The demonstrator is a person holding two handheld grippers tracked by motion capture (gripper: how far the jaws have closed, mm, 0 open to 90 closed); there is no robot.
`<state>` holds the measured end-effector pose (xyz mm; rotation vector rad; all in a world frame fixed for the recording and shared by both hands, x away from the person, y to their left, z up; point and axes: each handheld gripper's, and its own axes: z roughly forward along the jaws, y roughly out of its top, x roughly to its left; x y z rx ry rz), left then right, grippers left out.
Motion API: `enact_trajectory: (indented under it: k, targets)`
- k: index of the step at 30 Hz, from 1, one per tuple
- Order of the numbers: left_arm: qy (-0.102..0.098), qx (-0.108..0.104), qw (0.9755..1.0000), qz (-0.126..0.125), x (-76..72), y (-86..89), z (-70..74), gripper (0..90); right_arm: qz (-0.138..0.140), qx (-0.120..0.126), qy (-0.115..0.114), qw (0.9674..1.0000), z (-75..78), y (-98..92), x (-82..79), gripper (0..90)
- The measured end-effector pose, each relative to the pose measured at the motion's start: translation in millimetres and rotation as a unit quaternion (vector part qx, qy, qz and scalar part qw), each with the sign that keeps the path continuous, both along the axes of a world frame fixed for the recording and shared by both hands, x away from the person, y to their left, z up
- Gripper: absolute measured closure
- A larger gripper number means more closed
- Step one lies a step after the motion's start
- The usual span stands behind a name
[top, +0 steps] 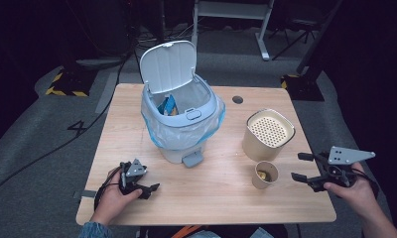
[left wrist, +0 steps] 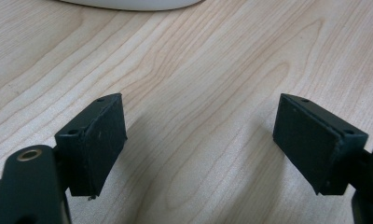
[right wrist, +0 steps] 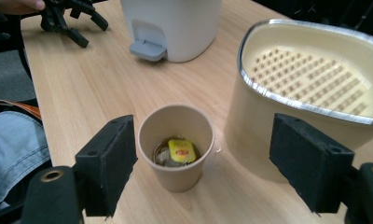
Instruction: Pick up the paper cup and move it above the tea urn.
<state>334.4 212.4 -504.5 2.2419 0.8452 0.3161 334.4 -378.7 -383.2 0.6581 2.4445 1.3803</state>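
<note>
Standing near the right end of the table's near edge, the small brown paper cup (right wrist: 176, 145) holds a used tea bag with a yellow tag (right wrist: 181, 150) lying at its bottom, damp-looking and folded on itself. The cup is upright, its rim round and undented, and it sits just in front of a taller cream canister with a perforated insert and metal rim (right wrist: 310, 93), close to it but apparently apart. The right tool (right wrist: 203, 168) is aimed straight at the cup with its jaws spread wide, empty, one to each side and clear of the cup wall; that line-up suggests a grasp around the cup is being prepared. Toward the table's middle and far edge stands a white pedal bin with a pale blue liner (top: 179, 119), lid (top: 167, 65) tipped up and open, probably so the cup's contents can go in. The left tool (top: 137, 182) rests low near the table's front left corner, jaws also wide apart and gripping nothing, over bare wood (left wrist: 198, 84), seemingly parked out of the way.
</note>
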Motion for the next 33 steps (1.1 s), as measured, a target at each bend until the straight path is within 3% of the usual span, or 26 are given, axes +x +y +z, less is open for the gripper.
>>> enact_trajectory:
  k: [8,13,22,33]
  targets:
    - [0.000,0.000,1.0000,0.000,0.0,0.1,0.0,17.4,0.014,-0.005,0.009,0.9998,-39.1,-3.5,2.1,22.7]
    - [0.000,0.000,1.0000,0.000,0.0,0.1,0.0,17.4,0.017,-0.010,0.024,0.9995,-55.1,-2.9,4.7,22.3]
    - [0.000,0.000,1.0000,0.000,0.0,0.1,0.0,17.4,0.014,-0.011,0.049,0.9986,-91.8,7.9,7.9,21.8]
    - [0.001,-0.002,1.0000,0.001,0.1,0.1,-0.1,17.3,0.032,-0.003,0.040,0.9987,-112.3,32.9,16.9,22.3]
